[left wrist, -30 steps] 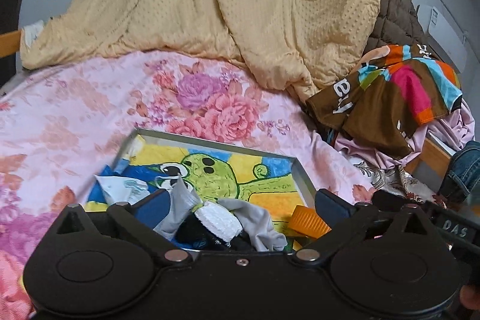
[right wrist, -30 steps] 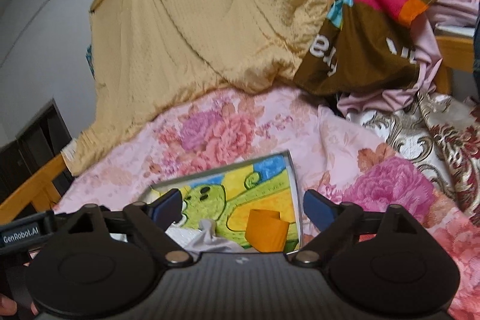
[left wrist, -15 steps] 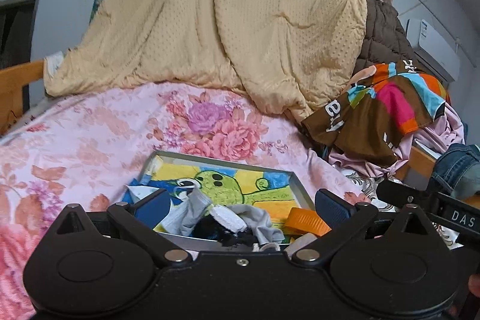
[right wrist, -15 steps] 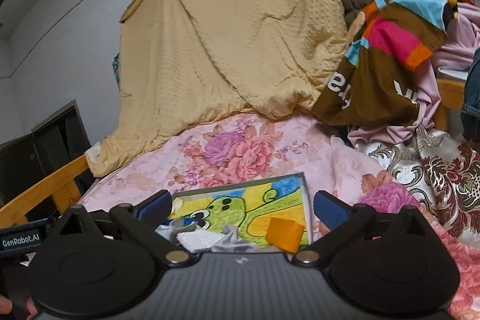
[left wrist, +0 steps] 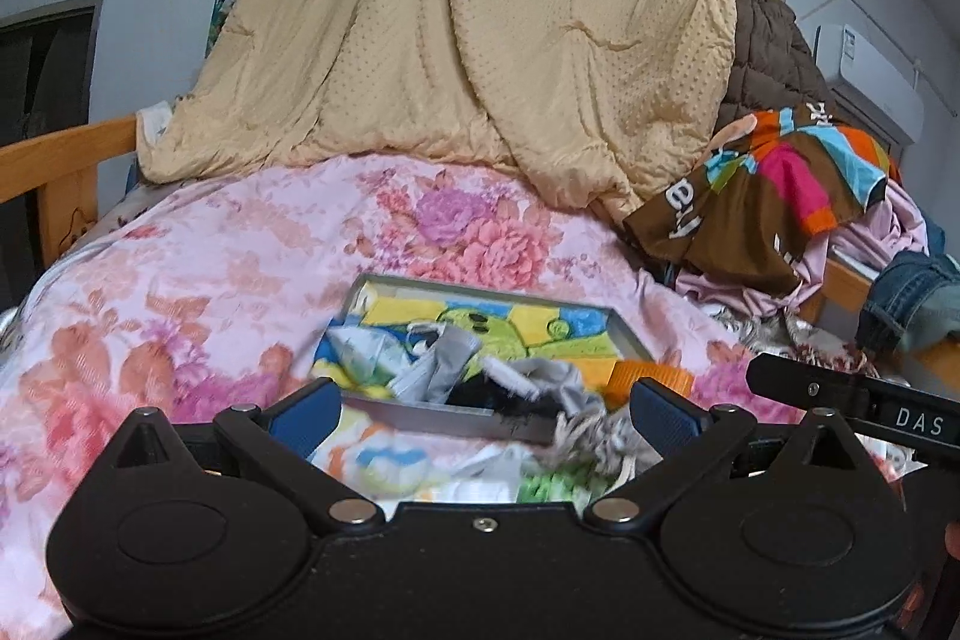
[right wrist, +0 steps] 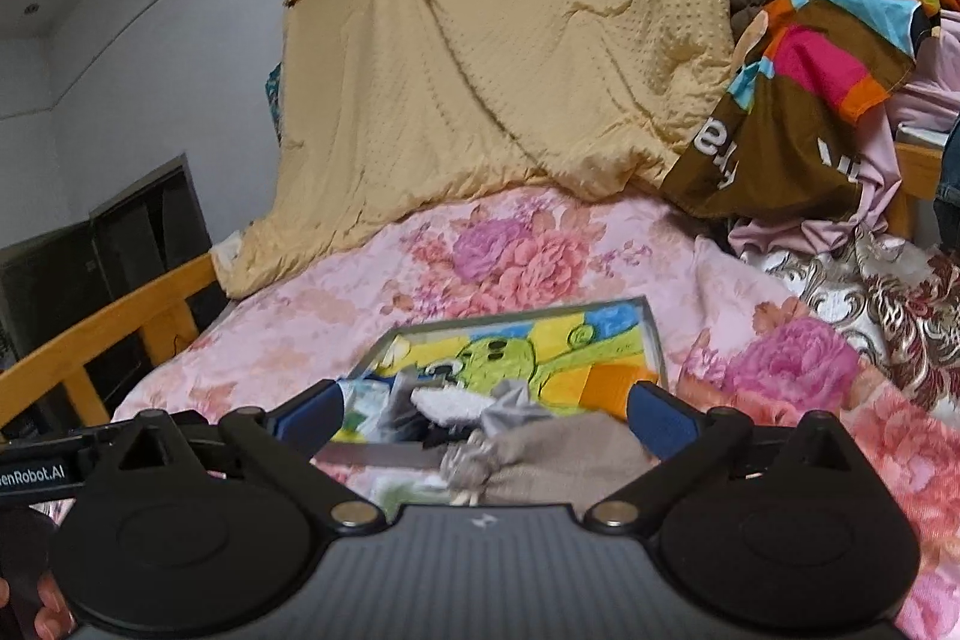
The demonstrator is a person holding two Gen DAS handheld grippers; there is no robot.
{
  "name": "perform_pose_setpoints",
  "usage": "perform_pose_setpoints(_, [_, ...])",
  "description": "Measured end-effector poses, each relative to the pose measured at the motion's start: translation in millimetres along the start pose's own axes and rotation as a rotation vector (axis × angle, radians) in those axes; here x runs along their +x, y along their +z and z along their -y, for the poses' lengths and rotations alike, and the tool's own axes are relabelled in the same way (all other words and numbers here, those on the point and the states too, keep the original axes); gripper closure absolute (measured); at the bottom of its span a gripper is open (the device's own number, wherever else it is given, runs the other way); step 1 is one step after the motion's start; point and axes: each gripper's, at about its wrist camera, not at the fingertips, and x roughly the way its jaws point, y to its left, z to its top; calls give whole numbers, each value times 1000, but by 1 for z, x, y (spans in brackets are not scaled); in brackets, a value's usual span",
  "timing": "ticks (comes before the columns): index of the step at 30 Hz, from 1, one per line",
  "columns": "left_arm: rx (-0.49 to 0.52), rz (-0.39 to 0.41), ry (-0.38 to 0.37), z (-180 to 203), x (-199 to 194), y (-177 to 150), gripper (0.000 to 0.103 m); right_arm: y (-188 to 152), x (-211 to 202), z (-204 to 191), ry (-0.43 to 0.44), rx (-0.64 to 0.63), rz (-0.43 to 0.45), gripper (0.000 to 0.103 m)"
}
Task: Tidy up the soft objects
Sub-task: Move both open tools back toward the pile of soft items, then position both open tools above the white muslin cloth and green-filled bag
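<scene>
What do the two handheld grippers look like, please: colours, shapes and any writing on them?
Both are black, with two round discs, angled link arms and blue finger pads. The left gripper has a plain black body; the right gripper has a ribbed grey one. Side bars read "DAS" and "GenRobot.AI".

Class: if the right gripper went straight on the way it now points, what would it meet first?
Most likely the beige knitted cloth lying just ahead between the open right gripper's fingers, then the tray of small fabrics behind it. Depth is hard to judge.
</scene>
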Motion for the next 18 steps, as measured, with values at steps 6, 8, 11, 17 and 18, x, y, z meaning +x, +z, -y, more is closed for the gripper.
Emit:
perform_pose_setpoints(6, [23, -26, 8, -13, -9, -16, 1, -13, -5, -9, -9, -21, -42, 0])
perform_pose_setpoints(8, [33, -38, 9, -19, -10, -21, 1, -16, -6, -12, -9, -30, -55, 0])
perform_pose_setpoints(11, [49, -54, 14, -27, -10, -29, 1, -22, -5, -18, -7, -51, -77, 0])
perform_pose_setpoints(17, [44, -85, 27, -41, -9, -42, 1, -33, 0, -32, 2, -105, -124, 0])
perform_pose_setpoints(18, [36, -92, 27, -44, -8, -44, 1, -35, 1, -34, 2, -113, -132, 0])
